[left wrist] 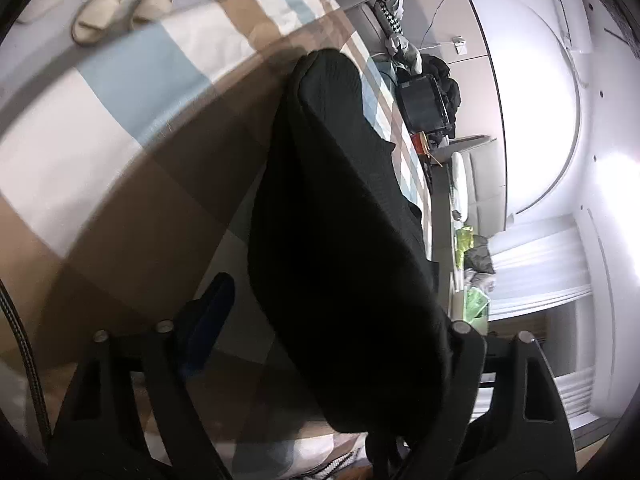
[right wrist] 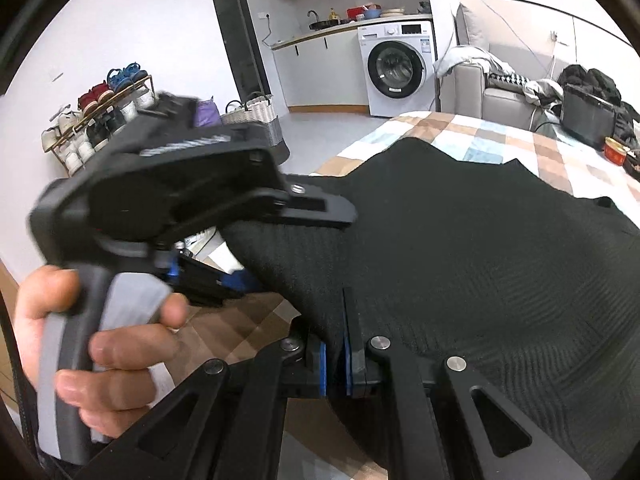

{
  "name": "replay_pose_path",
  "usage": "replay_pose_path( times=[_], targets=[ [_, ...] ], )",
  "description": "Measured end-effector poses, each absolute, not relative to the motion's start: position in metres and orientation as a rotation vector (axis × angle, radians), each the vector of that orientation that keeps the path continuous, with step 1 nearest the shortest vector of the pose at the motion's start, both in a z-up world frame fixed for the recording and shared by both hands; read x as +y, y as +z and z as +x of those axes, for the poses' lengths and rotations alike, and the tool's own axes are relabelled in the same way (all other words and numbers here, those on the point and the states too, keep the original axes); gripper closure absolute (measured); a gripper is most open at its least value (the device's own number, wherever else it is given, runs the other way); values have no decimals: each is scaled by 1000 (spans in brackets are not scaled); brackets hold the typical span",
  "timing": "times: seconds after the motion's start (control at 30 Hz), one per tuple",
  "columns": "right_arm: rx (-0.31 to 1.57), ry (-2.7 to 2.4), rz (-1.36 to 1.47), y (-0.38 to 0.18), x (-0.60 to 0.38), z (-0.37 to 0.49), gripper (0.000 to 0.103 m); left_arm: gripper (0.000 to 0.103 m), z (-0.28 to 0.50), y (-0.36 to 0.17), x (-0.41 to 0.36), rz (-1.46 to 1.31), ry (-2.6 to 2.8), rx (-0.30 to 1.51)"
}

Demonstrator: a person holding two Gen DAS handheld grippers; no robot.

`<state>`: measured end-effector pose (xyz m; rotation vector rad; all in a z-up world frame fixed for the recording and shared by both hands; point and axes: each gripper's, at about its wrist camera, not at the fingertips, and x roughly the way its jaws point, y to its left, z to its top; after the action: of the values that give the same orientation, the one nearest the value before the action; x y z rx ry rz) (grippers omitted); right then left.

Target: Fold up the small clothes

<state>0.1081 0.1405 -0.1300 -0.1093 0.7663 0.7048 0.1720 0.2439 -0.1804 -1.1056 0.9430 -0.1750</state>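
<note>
A black ribbed garment (right wrist: 480,264) lies partly lifted over a checked bedspread (right wrist: 472,136). My right gripper (right wrist: 336,360) is shut on the garment's near edge, and the cloth is pinched between its blue pads. To the left, a hand (right wrist: 100,344) holds my left gripper (right wrist: 280,248), with a raised fold of the garment between its wide jaws. In the left wrist view the garment (left wrist: 340,200) runs up between that gripper's (left wrist: 340,304) fingers. The left finger (left wrist: 212,308) stands apart from the cloth. The right finger is hidden behind it.
The bed edge drops to a grey floor with a pair of slippers (left wrist: 120,8). A sofa (right wrist: 504,96) with piled clothes and a black case (right wrist: 588,120) stands beyond the bed. A red tin (right wrist: 614,150), a washing machine (right wrist: 396,68), a basket (right wrist: 252,116) and a shoe rack (right wrist: 100,108) are farther off.
</note>
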Motion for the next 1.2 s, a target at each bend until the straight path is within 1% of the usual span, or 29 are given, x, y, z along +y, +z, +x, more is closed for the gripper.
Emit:
replay_pose_path(
  times=[0.03, 0.07, 0.1, 0.13, 0.17, 0.2, 0.23, 0.27, 0.33, 0.4, 0.47, 0.57, 0.67, 0.7, 0.83, 0.97, 1.0, 1.07, 1.1, 1.13, 1.2],
  targets=[
    [762, 708, -107, -130, 140, 107, 97, 38, 175, -184, 243, -1120, -189, 937],
    [759, 712, -103, -129, 139, 106, 97, 50, 176, -186, 241, -1124, -190, 930],
    [760, 718, -97, -129, 138, 106, 97, 65, 177, -186, 240, -1119, -185, 921],
    [763, 725, -92, -129, 138, 107, 97, 75, 178, -185, 239, -1107, -183, 906],
    [766, 732, -88, -129, 137, 107, 97, 80, 179, -183, 237, -1088, -181, 889],
    [775, 746, -83, -129, 135, 108, 97, 87, 180, -179, 235, -1059, -171, 874],
    [788, 756, -80, -129, 133, 109, 97, 88, 181, -177, 234, -1043, -163, 866],
    [807, 775, -71, -129, 128, 111, 93, 90, 181, -173, 233, -1027, -160, 851],
    [816, 783, -48, -125, 114, 113, 85, 91, 182, -164, 230, -1002, -157, 828],
    [808, 753, -28, -119, 91, 113, 65, 92, 181, -150, 227, -959, -162, 796],
    [768, 684, -35, -109, 59, 111, 56, 92, 184, -131, 216, -895, -175, 768],
    [722, 525, -74, -98, 13, 107, 54, 93, 192, -99, 193, -782, -201, 737],
    [716, 412, -32, -89, -39, 108, 53, 93, 211, -67, 155, -666, -241, 720],
    [715, 390, -1, -86, -58, 108, 51, 93, 220, -56, 138, -628, -260, 720],
    [682, 266, 107, -79, -128, 106, 50, 93, 245, -25, 52, -493, -384, 747],
    [657, 147, 177, -71, -186, 103, 50, 92, 251, -10, -50, -348, -548, 801],
    [648, 119, 191, -70, -199, 100, 50, 91, 250, -11, -73, -317, -594, 819],
    [636, 71, 215, -69, -222, 93, 50, 84, 251, -26, -125, -251, -705, 906],
    [636, 46, 226, -70, -232, 91, 49, 73, 250, -40, -145, -234, -759, 963],
    [641, 19, 241, -73, -243, 89, 48, 69, 249, -48, -155, -228, -784, 994],
    [667, -7, 269, -79, -262, 88, 47, 67, 243, -67, -164, -235, -782, 1045]
  ],
)
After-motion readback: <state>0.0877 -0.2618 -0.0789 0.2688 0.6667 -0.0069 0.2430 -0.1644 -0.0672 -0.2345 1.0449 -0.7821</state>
